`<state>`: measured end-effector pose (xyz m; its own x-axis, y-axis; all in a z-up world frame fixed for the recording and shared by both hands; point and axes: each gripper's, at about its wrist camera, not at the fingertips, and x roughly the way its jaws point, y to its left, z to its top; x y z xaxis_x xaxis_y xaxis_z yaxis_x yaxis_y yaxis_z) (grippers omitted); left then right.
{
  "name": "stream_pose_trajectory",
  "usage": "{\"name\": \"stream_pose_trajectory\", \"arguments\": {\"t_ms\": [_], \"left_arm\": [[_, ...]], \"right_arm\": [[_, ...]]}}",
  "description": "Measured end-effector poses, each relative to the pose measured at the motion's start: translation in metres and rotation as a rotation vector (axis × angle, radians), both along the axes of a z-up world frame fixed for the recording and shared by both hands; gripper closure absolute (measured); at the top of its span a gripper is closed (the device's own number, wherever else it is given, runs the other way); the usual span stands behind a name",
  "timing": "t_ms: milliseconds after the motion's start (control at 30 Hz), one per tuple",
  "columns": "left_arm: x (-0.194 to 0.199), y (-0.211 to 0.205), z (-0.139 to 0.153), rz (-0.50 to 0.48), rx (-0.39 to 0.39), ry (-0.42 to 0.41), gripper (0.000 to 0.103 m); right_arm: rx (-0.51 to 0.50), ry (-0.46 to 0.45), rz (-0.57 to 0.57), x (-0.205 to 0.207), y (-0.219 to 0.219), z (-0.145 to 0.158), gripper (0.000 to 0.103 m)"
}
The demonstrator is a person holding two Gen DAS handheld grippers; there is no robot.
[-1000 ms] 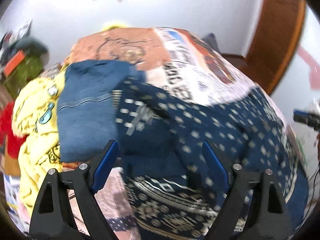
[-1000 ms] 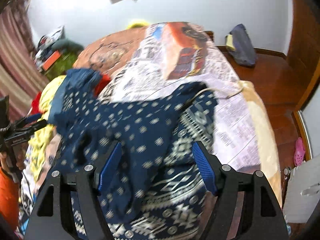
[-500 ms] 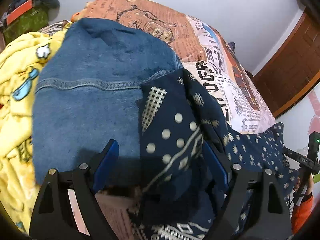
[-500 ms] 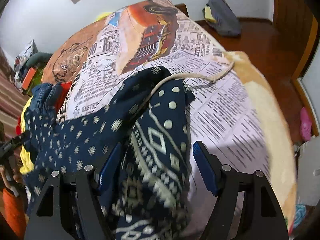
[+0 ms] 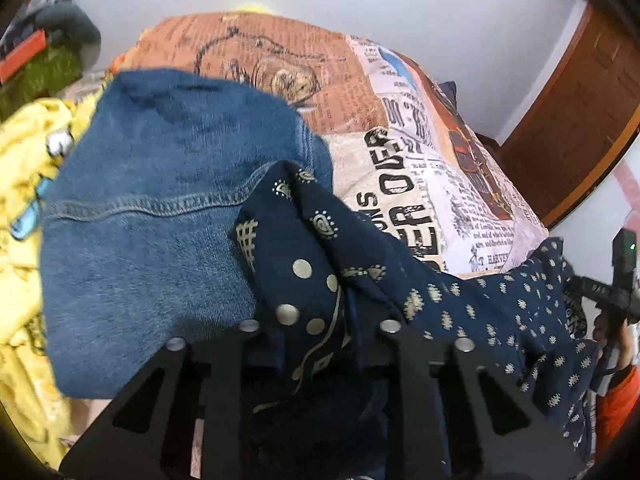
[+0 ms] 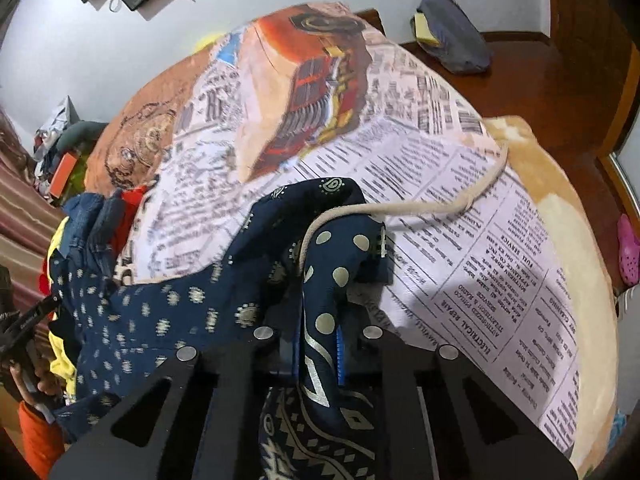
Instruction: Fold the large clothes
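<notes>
- The left claw (image 5: 316, 344) is closing, with a bunched corner of the navy patterned garment (image 5: 472, 304) pinched between its fingers.
- The right claw (image 6: 318, 344) is closing too; its blue pads press a gathered fold of the same garment, beside a cream drawstring (image 6: 420, 208) that trails out over the bed.
- Between the two claws the garment hangs in a slack span and lies across the newspaper-print bedspread (image 6: 460, 240), its left end up against a blue denim piece (image 5: 160, 220) and a yellow blanket (image 5: 20, 280).
- It looks thin, soft and light: it will drape and sag rather than hold shape, and may slip from a shallow pinch.
- Corners or the corded hem seem the best places to hold it; a grip on several layers would likely drag hidden folds along.
</notes>
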<state>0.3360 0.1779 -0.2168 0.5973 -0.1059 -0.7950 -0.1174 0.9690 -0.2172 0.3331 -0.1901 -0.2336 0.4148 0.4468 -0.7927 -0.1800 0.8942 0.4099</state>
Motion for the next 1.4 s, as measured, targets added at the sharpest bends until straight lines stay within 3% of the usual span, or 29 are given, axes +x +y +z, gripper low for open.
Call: {"name": "stream_pose_trajectory", "arguments": {"t_ms": [33, 167, 367, 533, 633, 767, 933, 1133, 1300, 1400], "left_arm": [[-0.003, -0.001, 0.006, 0.0, 0.013, -0.011, 0.096], [-0.018, -0.009, 0.046, -0.011, 0.027, -0.099, 0.097], [-0.032, -0.009, 0.099, 0.008, 0.075, -0.221, 0.098], [-0.02, 0.017, 0.119, 0.074, 0.08, -0.265, 0.098], [-0.003, 0.038, 0.112, 0.112, 0.07, -0.243, 0.098], [0.031, 0.059, 0.082, 0.152, 0.126, -0.164, 0.097], [0.063, 0.078, 0.037, 0.193, 0.165, -0.066, 0.096], [0.082, 0.092, -0.012, 0.216, 0.142, 0.038, 0.092], [0.078, 0.087, -0.02, 0.181, 0.192, 0.049, 0.083], [0.07, 0.08, -0.013, 0.158, 0.24, 0.067, 0.072]], "right_arm": [[0.018, -0.006, -0.01, 0.0, -0.002, 0.004, 0.093], [0.078, -0.069, -0.004, -0.006, -0.002, 0.035, 0.094], [0.091, -0.193, 0.056, -0.01, 0.019, 0.083, 0.095], [0.089, -0.27, 0.057, 0.008, 0.037, 0.104, 0.095], [0.086, -0.275, 0.048, 0.03, 0.049, 0.103, 0.095], [0.058, -0.238, 0.047, 0.056, 0.068, 0.091, 0.095], [-0.048, -0.175, 0.042, 0.084, 0.087, 0.055, 0.095], [-0.069, -0.089, 0.011, 0.107, 0.077, 0.018, 0.094], [-0.157, -0.093, 0.046, 0.1, 0.079, 0.014, 0.094], [-0.197, -0.098, 0.067, 0.091, 0.077, 0.022, 0.093]]}}
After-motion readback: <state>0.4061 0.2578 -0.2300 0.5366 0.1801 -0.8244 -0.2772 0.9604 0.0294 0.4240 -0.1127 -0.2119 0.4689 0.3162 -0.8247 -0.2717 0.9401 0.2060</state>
